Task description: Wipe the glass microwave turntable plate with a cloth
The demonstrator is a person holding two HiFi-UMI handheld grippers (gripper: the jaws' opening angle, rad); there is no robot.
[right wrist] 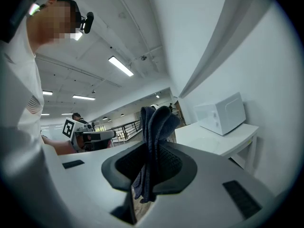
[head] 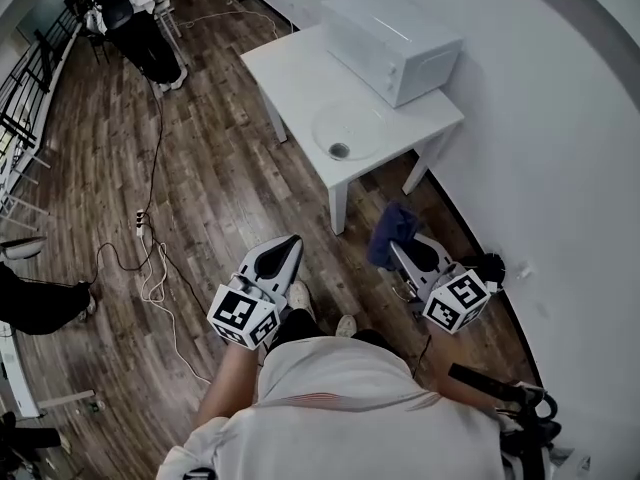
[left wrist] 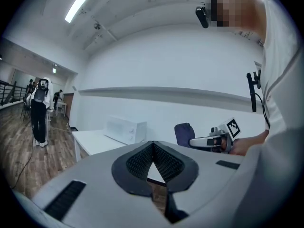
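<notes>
The glass turntable plate (head: 348, 128) lies on the white table (head: 290, 78), just beside the microwave (head: 392, 40). Its clear rim is faint against the tabletop. Well short of the table, the right gripper (right wrist: 154, 146) is clenched on a dark blue cloth (right wrist: 156, 125), whose lower end hangs partly hidden. The left gripper (left wrist: 153, 145) is closed, with nothing between its pads.

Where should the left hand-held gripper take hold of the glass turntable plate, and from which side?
The glass turntable plate lies flat on the white table, microwave behind it. Probably pinch its thin rim at the table's near edge, coming in low from that open side.
</notes>
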